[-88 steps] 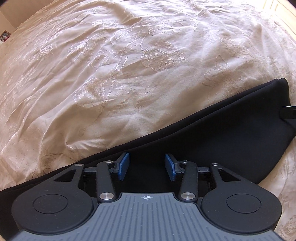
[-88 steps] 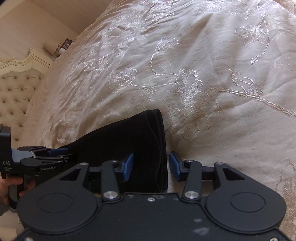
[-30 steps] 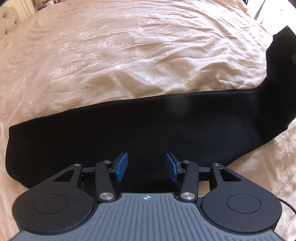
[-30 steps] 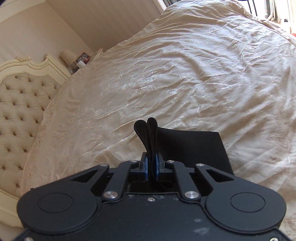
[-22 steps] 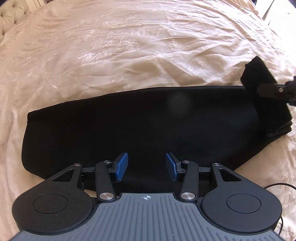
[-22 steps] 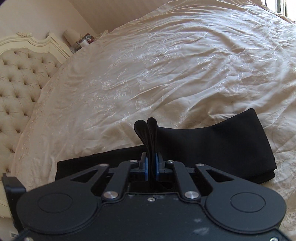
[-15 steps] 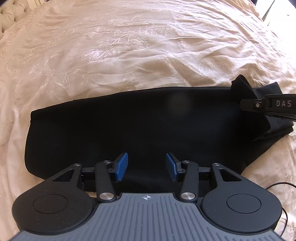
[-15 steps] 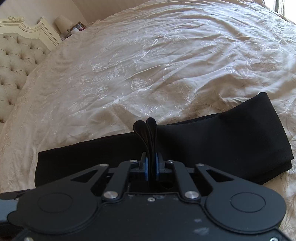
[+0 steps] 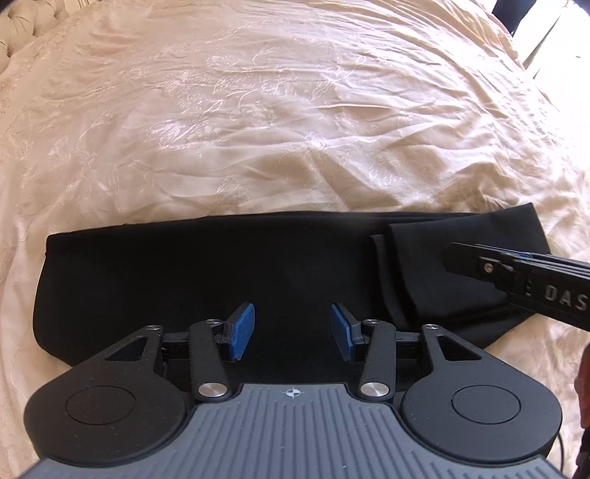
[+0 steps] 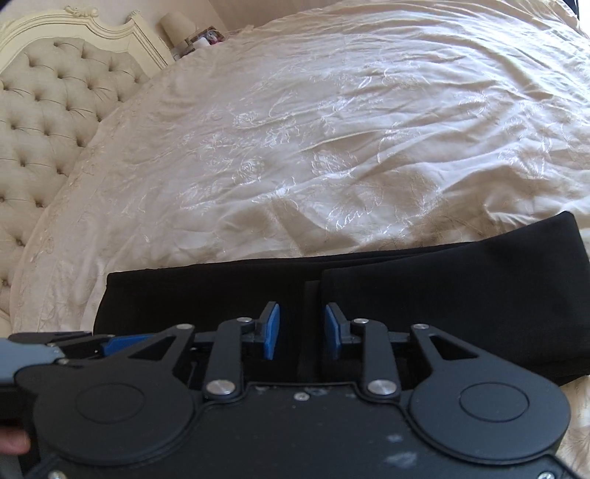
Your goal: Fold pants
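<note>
Released a moment ago, the hem end now lies folded over the black pants (image 9: pixel 206 280) on the bedspread (image 9: pixel 295 121) — our right gripper (image 10: pixel 301 331) has parted narrowly, our left gripper (image 9: pixel 292 331) hovers wide, ready to smooth.

A cream bedspread (image 10: pixel 332 147) with pale floral embroidery covered the bed, creased and sunlit. At its far left edge stood a button-tufted headboard (image 10: pixel 48 110) in a carved cream frame. Beyond it, a lamp (image 10: pixel 179 24) sat against a plain beige wall
</note>
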{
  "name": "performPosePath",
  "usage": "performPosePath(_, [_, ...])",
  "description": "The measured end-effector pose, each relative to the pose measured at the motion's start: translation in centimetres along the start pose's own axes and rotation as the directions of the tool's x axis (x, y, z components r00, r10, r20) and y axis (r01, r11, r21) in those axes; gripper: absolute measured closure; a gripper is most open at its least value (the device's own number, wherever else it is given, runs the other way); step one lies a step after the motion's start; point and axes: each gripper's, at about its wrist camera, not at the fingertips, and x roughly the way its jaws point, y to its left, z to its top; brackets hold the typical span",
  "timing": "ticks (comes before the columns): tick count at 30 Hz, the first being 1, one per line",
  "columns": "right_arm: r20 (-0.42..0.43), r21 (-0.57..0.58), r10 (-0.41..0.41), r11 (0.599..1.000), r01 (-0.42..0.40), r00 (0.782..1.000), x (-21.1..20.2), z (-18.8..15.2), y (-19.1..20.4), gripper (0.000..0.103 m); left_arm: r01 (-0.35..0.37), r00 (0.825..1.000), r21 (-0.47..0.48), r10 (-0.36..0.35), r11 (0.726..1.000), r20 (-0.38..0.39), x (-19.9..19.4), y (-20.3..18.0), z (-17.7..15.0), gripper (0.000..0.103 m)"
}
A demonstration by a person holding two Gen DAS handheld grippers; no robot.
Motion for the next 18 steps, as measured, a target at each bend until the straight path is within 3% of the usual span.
performPosePath(3, [0.061, 0.032, -0.073, 0.997, 0.071, 0.995, -2.6, 0.4, -3.3, 0.071, 0.019, 1.0, 0.022, -0.019, 1.0, 0.019, 0.4, -2.4, 1.4, 0.058])
performPosePath(6, [0.042, 0.068, -0.215, 0.975, 0.212, 0.976, -2.8, 1.1, -7.4, 0.073, 0.052, 0.998, 0.054, -0.053, 0.997, 0.015, 1.6, -5.2, 2.7, 0.058])
performPosePath(7, [0.032, 0.088, -0.25, 0.965, 0.247, 0.968, -2.7, 1.2, -8.7, 0.083, 0.06, 0.998, 0.071, -0.061, 0.996, 0.016, 2.1, -6.2, 3.0, 0.058])
performPosePath(8, [0.019, 0.109, -0.277, 0.956, 0.273, 0.961, -2.6, 1.4, -10.0, 0.101, 0.065, 0.998, 0.089, -0.066, 0.994, 0.012, 2.6, -7.1, 3.1, 0.058])
performPosePath(14, [-0.093, 0.169, -0.352, 0.916, 0.363, 0.931, -0.1, 0.8, -15.0, 0.1, 0.028, 0.996, 0.151, -0.014, 0.988, -0.091, 7.5, -9.6, 2.5, 0.058])
performPosePath(18, [-0.129, 0.18, -0.359, 0.908, 0.378, 0.924, 1.3, 0.1, -16.1, 0.101, 0.044, 0.992, 0.108, -0.03, 0.993, -0.126, 9.3, -8.5, 1.6, 0.056])
